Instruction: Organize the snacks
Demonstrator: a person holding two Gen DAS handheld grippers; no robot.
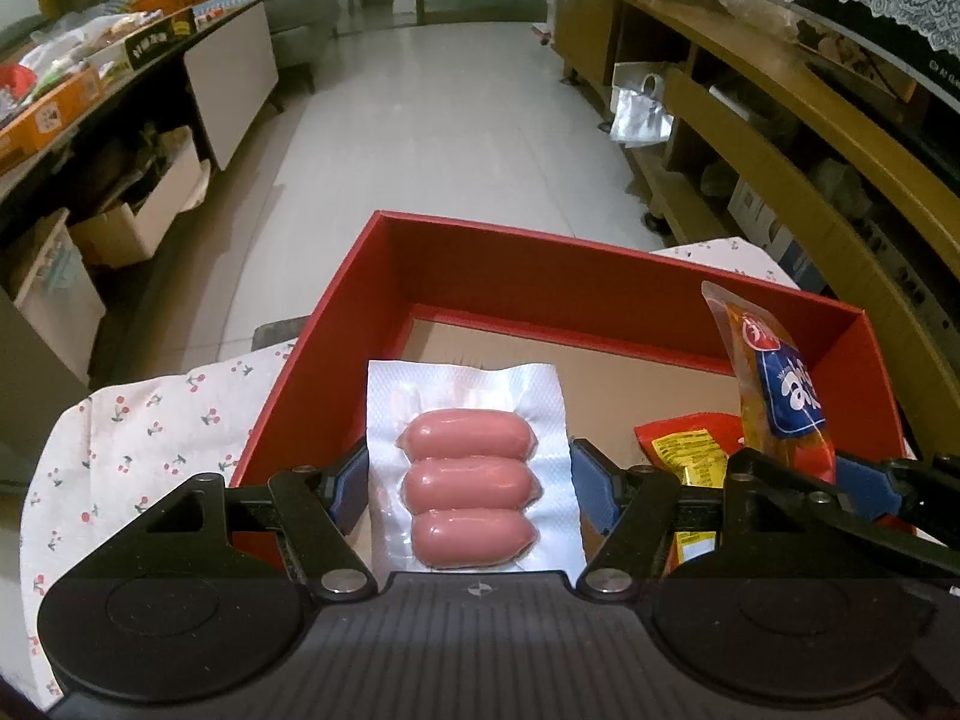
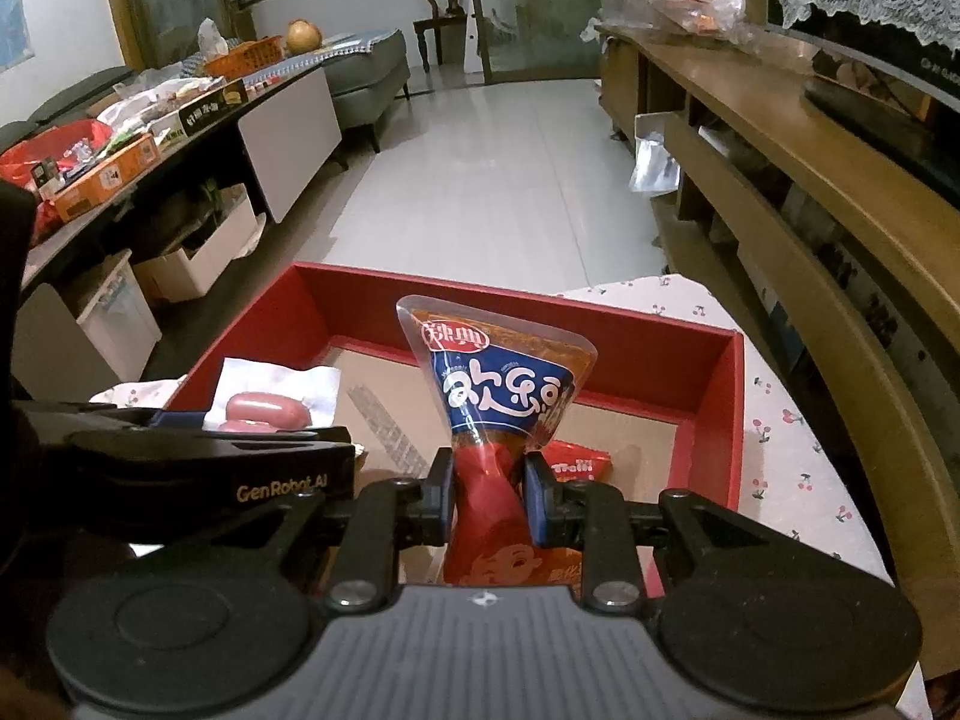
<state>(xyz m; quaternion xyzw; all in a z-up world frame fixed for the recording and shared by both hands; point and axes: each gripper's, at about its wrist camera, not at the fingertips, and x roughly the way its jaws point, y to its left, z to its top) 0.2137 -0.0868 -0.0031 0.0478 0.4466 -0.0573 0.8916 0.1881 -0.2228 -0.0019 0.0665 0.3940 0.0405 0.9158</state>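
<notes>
Left wrist view: my left gripper [image 1: 468, 480] has its jaws half open, clamped on the sausage pack [image 1: 468, 474], low centre, over the red box [image 1: 336, 324].

Right wrist view: my right gripper [image 2: 489, 498] pinches the snack pouch [image 2: 498, 396] tight, centre frame, over the same box [image 2: 714, 414].

Left tongs [image 1: 468, 474]: black linkage arms, blue pads, silver pivot screws, ribbed grey housing; right tongs [image 2: 489, 495]: same build; "GenRobot.AI" lettering on neighbouring arm.
</notes>
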